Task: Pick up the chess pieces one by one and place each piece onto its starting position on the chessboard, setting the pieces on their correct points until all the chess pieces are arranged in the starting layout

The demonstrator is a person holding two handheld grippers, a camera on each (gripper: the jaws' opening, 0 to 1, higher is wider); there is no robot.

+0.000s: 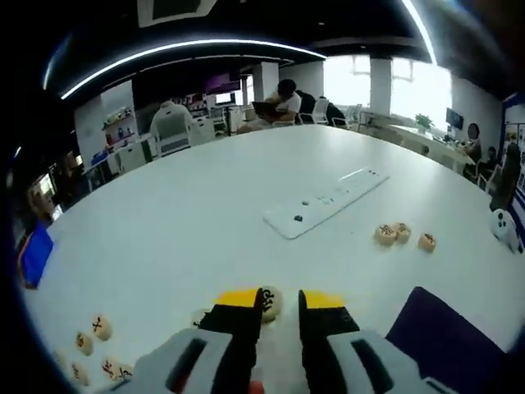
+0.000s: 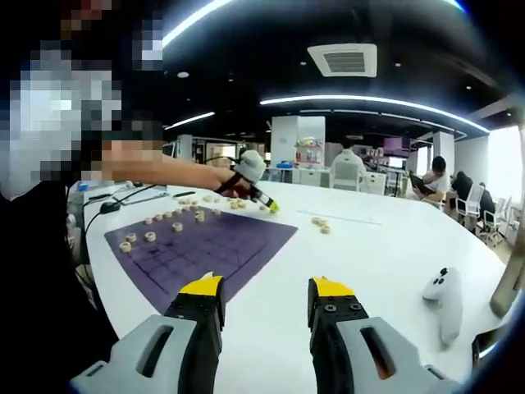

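- Closing around a chess piece (image 1: 270, 302), the left tongs (image 1: 275, 316) show a round disc between their yellow tips; whether the pads already bear on it I cannot tell. If they only straddle it, a lift would leave the disc on the table (image 1: 205, 213).
- Squeezing off-centre could make the flat disc squirt out sideways and slide across the smooth table, away from the purple chessboard (image 2: 205, 246).
- In the right gripper view the left tongs reach past the far corner of the chessboard, so the carry back is long; a light hold could drop the disc on the way.
- Other loose pieces (image 1: 90, 336) lie on the table just beside the left tongs. A careless sweep could knock them further from the chessboard.
- A small group of three pieces (image 1: 402, 235) sits well apart from the chessboard, near a flat white slab (image 1: 324, 201); they could be overlooked.
- A row of placed pieces (image 2: 152, 230) stands along the chessboard's far edge. Setting a new disc close to them risks nudging one off its point.
- The right tongs (image 2: 264, 300) hang apart and empty over the table just beside the chessboard's near corner. A white controller (image 2: 443, 295) lies well apart from the chessboard and could be bumped.
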